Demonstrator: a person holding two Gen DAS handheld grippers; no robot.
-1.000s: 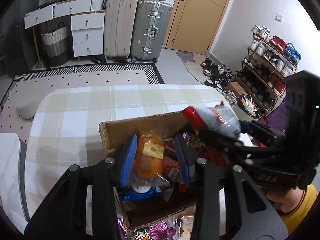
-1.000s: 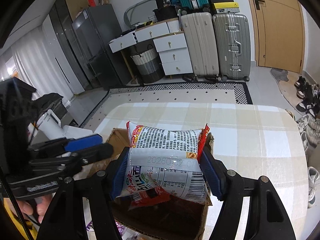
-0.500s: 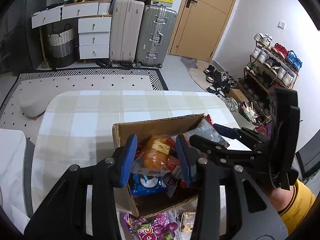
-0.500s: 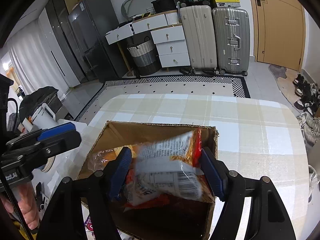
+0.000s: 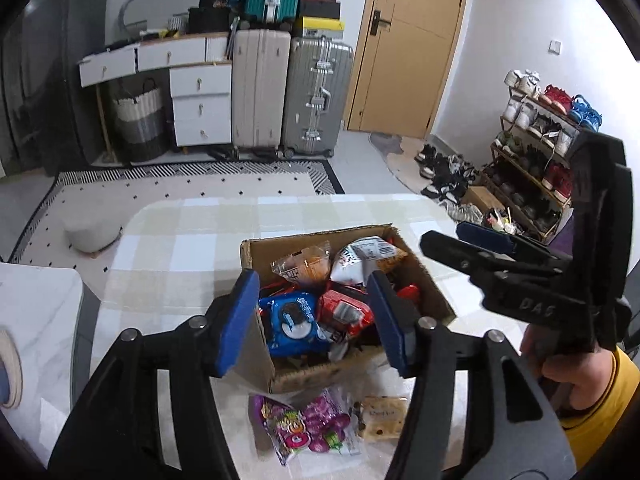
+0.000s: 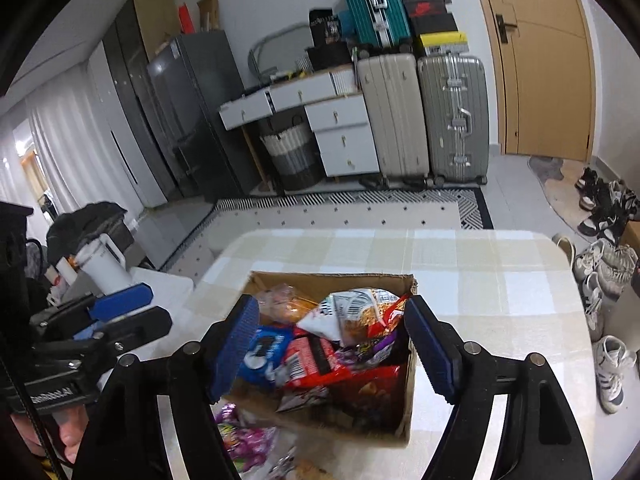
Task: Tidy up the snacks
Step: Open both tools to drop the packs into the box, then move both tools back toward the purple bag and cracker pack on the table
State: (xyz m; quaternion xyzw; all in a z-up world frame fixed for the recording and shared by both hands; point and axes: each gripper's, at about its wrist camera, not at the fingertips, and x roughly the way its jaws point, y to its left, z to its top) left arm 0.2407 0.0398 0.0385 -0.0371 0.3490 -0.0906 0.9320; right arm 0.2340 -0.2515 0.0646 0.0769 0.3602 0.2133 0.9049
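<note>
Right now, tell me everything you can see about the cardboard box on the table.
The cardboard box is plain brown corrugated card, open-topped, its rims worn and ragged. It sits flat on the checked tablecloth, heaped with snack packets: a blue cookie pack, a red packet, an orange bag and a white noodle pack. A purple candy bag lies on the cloth just outside its near wall. Neither claw touches it.

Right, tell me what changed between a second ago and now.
Both grippers let go. The left gripper released the orange packet and the right gripper released the white noodle packet; both now lie in the cardboard box. Both pulled back, jaws opening, nothing between them. The box and the purple candy bag on the table stayed put.
</note>
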